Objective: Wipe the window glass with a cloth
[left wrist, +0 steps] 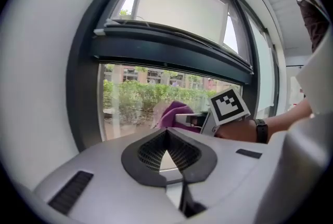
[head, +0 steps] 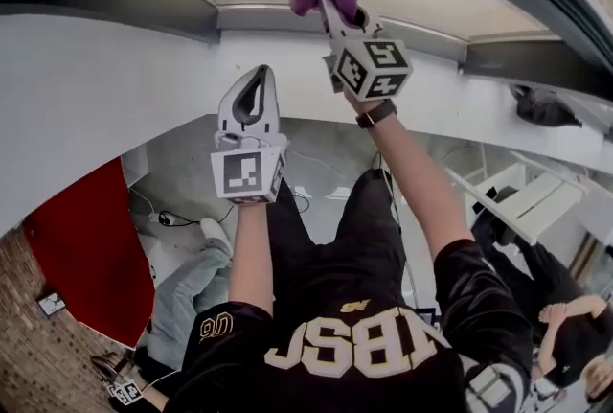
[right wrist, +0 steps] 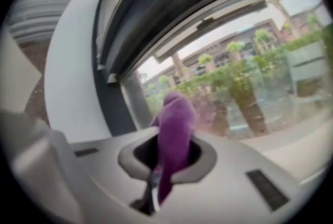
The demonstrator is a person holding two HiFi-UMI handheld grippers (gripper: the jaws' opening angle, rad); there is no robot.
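Daylight fills a window glass [left wrist: 136, 106] set in a dark frame [left wrist: 86, 88] within a white wall [left wrist: 36, 88]; hedges, trees and buildings show outside, and a pale blind covers the upper pane. Both arms reach up toward it.

The right gripper [right wrist: 169, 153] has its jaws clamped on a purple cloth [right wrist: 174, 132], which passes between them, with a thin tail trailing back toward the camera. The cloth's bunched, rounded end stands beyond the jaw tips at the lower pane, close to the frame's corner. It looks to be against the glass, though firm contact cannot be told.

The left gripper [left wrist: 167, 137] is held lower and just beside the right one, away from the pane. Its jaws meet at the tips with nothing between them.
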